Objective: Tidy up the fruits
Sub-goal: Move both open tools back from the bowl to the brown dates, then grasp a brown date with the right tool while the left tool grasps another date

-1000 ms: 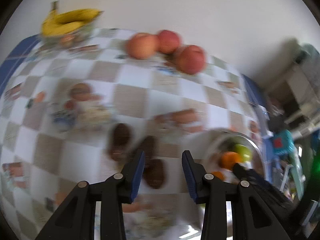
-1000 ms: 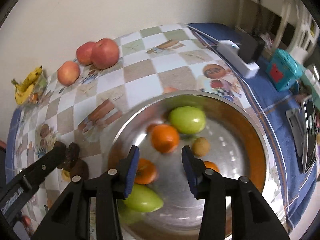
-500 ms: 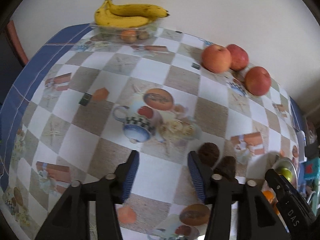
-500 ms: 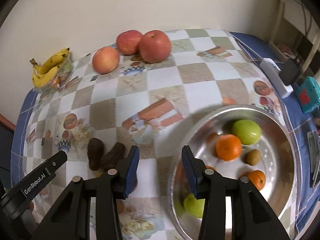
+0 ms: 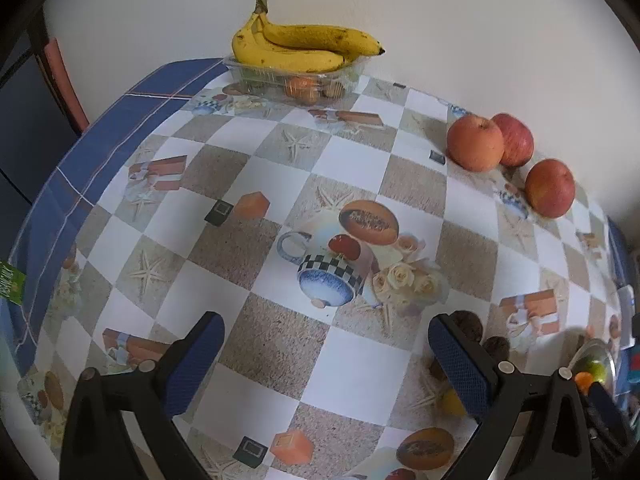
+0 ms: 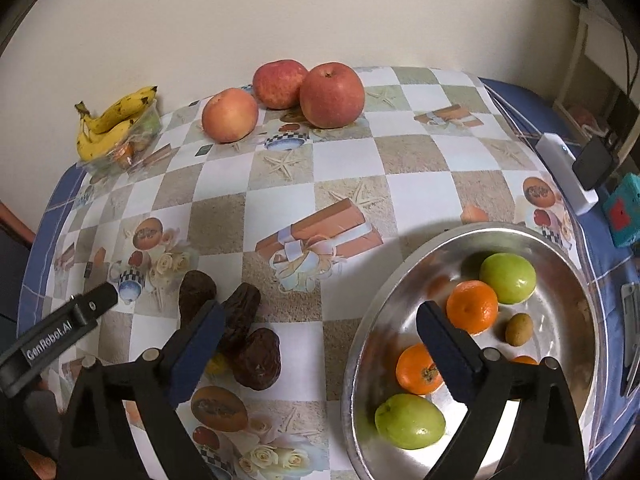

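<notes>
**Both tools opening, nothing picked yet**

The left tool (image 5: 324, 354) is opening its jaws and they are already very wide; between them I see only the bare checked cloth of the desk (image 5: 360, 376), so it holds nothing. The right tool (image 6: 318, 338) is also opening, and it too has no fruit in it. It hangs over the gap between the dark brown fruits (image 6: 240, 332) and the rim of the metal bowl (image 6: 360, 344); its left finger covers part of the brown pile, but I cannot tell if it touches.

Going outward, the bowl on the right side already contains two green fruits (image 6: 507, 278), some small oranges (image 6: 472, 306) and one little brown fruit (image 6: 519, 329). The brown fruits lie together on the cloth just beside the bowl. Far from both tools, near the wall, three apples (image 5: 475, 143) stand close together, and a bunch of bananas (image 5: 304, 50) lies on top of a clear plastic box (image 5: 256, 76) with small fruits inside.

In my judgement, the step in hand is the choice of the next fruit, with both tools made ready for a grasp. The brown fruits are the nearest loose ones for either tool. The next move calls for lowering one tool around a single piece and closing softly, because they look soft and lie against each other. Apples need almost the full opening.
</notes>
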A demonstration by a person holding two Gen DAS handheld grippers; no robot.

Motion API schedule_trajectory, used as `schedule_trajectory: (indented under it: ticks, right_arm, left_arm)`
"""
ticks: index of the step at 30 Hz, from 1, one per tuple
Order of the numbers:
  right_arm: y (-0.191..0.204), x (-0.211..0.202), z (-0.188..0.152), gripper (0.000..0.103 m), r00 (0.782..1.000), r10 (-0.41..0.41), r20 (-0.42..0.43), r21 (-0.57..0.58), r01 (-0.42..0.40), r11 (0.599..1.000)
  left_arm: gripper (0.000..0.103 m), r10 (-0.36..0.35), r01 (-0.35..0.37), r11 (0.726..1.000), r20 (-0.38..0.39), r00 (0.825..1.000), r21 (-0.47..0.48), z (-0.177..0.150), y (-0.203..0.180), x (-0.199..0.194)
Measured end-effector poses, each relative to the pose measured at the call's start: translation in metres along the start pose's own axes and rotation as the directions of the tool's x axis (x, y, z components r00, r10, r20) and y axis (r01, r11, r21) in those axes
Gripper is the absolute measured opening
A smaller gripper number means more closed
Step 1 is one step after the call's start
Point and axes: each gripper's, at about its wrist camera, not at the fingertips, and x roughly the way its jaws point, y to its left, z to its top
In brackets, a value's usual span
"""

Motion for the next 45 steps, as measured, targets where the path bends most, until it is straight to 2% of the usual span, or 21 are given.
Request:
schedule_trajectory:
  ticks: [7, 12, 13, 15, 19, 21, 23, 26, 30, 34, 39, 41, 44, 45]
  right_arm:
    - [0.007, -0.003, 0.001, 0.097, 0.997, 0.078, -0.004, 0.001, -0.078, 0.997]
    - [0.019, -0.004, 0.000, 0.095, 0.996, 0.088, 0.004, -0.046, -0.088, 0.995]
    - [0.021, -0.004, -0.001, 0.093, 0.996, 0.091, 0.000, -0.054, -0.091, 0.994]
    - [0.024, -0.002, -0.002, 0.078, 0.995, 0.096, -0.009, -0.062, -0.096, 0.993]
    - [0.029, 0.002, -0.005, 0.074, 0.994, 0.107, -0.033, -0.075, -0.109, 0.991]
    - [0.030, 0.004, -0.006, 0.066, 0.992, 0.117, -0.047, -0.075, -0.120, 0.990]
    - [0.031, 0.007, -0.008, 0.061, 0.991, 0.118, -0.060, -0.078, -0.122, 0.989]
    - [0.032, 0.012, -0.012, 0.059, 0.990, 0.112, -0.085, -0.089, -0.120, 0.989]
    - [0.032, 0.021, -0.017, 0.058, 0.984, 0.120, -0.130, -0.078, -0.131, 0.988]
    - [0.032, 0.030, -0.021, 0.057, 0.980, 0.114, -0.164, -0.079, -0.129, 0.989]
    - [0.032, 0.035, -0.024, 0.049, 0.974, 0.125, -0.188, -0.068, -0.140, 0.988]
    - [0.032, 0.036, -0.024, 0.045, 0.972, 0.132, -0.196, -0.061, -0.146, 0.987]
    - [0.032, 0.038, -0.025, 0.040, 0.969, 0.143, -0.202, -0.050, -0.156, 0.987]
    - [0.031, 0.038, -0.025, 0.037, 0.968, 0.146, -0.204, -0.048, -0.159, 0.986]
  left_arm:
    - [0.103, -0.077, 0.078, 0.996, 0.042, 0.996, -0.033, 0.003, -0.001, -0.007]
    - [0.103, -0.116, 0.116, 0.993, 0.051, 0.992, -0.002, 0.005, -0.007, -0.009]
    - [0.103, -0.157, 0.157, 0.988, 0.035, 0.987, -0.003, 0.005, -0.008, -0.008]
    - [0.103, -0.206, 0.206, 0.979, 0.009, 0.978, 0.001, 0.005, -0.010, -0.006]
    - [0.103, -0.184, 0.182, 0.981, 0.033, 0.982, 0.062, 0.004, -0.022, -0.011]
    - [0.103, -0.201, 0.198, 0.978, 0.040, 0.979, 0.068, 0.005, -0.024, -0.012]
    - [0.103, -0.220, 0.216, 0.974, 0.039, 0.975, 0.072, 0.004, -0.025, -0.010]
    - [0.101, -0.204, 0.199, 0.974, 0.032, 0.979, 0.109, 0.001, -0.033, -0.004]
    - [0.088, -0.221, 0.220, 0.966, -0.012, 0.975, 0.134, -0.003, -0.043, 0.011]
    - [0.080, -0.246, 0.252, 0.958, -0.061, 0.967, 0.138, -0.010, -0.052, 0.027]
    - [0.066, -0.267, 0.279, 0.954, -0.111, 0.957, 0.111, -0.017, -0.057, 0.045]
    - [0.062, -0.295, 0.307, 0.947, -0.118, 0.948, 0.097, -0.018, -0.058, 0.047]
    - [0.052, -0.326, 0.338, 0.937, -0.130, 0.937, 0.085, -0.020, -0.062, 0.051]
    - [0.045, -0.334, 0.346, 0.935, -0.133, 0.933, 0.083, -0.021, -0.063, 0.051]
